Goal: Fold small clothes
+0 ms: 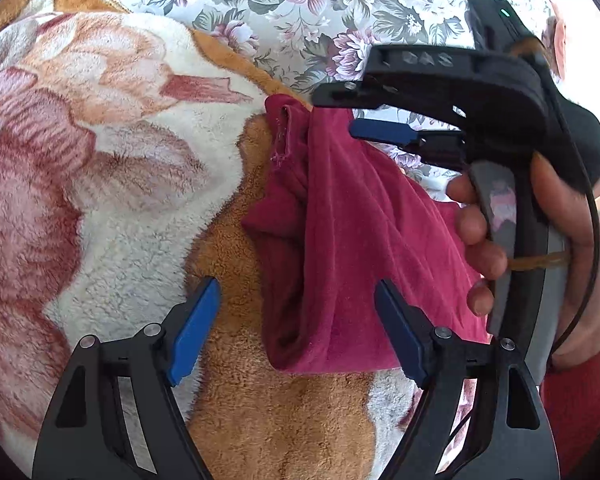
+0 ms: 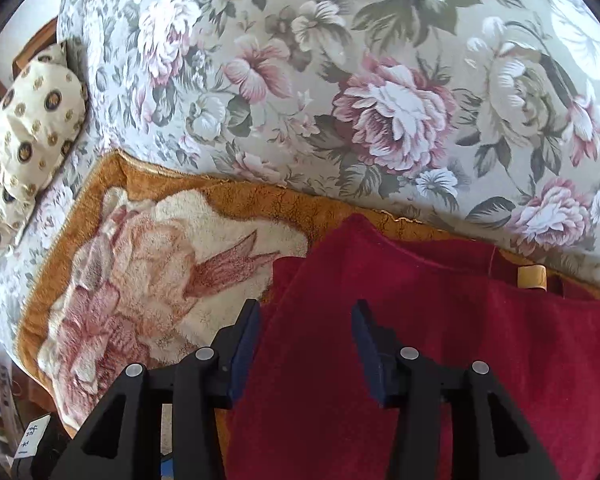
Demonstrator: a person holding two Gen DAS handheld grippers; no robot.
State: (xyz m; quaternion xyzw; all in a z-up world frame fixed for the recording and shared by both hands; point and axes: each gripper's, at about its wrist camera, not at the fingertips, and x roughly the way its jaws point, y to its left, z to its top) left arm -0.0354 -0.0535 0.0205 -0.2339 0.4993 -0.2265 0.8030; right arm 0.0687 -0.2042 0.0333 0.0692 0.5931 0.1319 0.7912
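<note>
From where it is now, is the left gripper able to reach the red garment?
Probably yes. The left gripper is open, and the red garment lies just ahead, partly between its fingers, on the fleece blanket. Nothing blocks it; the right gripper is above the far end.

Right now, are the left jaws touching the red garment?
Cannot tell. In the left wrist view the left gripper stands open, its right finger overlapping the red garment, but contact or a gap isn't plain.

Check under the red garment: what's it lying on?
The red garment lies on the fleece floral blanket, which sits on the floral bedspread. Anything beneath the cloth itself is covered.
</note>
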